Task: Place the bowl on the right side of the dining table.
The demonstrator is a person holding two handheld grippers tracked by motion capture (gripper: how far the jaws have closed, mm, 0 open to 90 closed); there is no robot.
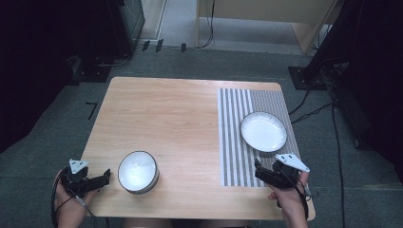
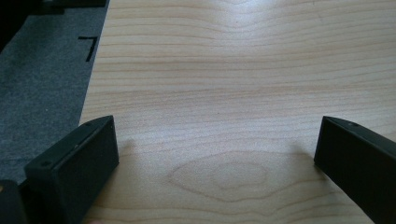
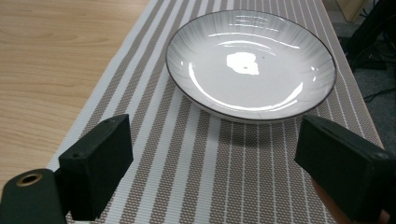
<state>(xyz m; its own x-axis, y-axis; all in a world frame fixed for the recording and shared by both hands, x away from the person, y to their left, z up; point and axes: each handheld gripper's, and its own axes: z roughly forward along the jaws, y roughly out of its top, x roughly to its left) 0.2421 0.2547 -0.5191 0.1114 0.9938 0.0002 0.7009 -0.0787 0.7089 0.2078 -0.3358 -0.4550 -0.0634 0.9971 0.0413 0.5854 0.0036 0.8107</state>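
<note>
A white plate with a dark rim point(image 1: 263, 131) point(image 3: 251, 64) rests on a striped placemat point(image 1: 237, 142) point(image 3: 210, 168) on the right half of the wooden table point(image 1: 166, 118). My right gripper point(image 1: 259, 173) point(image 3: 212, 163) hovers over the mat's near end, just short of the plate, jaws wide open and empty. A white bowl with a dark rim point(image 1: 138, 172) sits near the table's front left. My left gripper point(image 1: 105, 176) point(image 2: 215, 158) is at the front left corner, left of the bowl, open over bare wood with nothing between its jaws.
Grey carpet point(image 1: 57, 123) point(image 2: 42, 79) surrounds the table, with a black tape mark point(image 1: 91, 110) point(image 2: 89, 46) left of it. Cables point(image 1: 309, 107) trail on the floor to the right. Dark equipment stands point(image 1: 328, 52) flank the far side.
</note>
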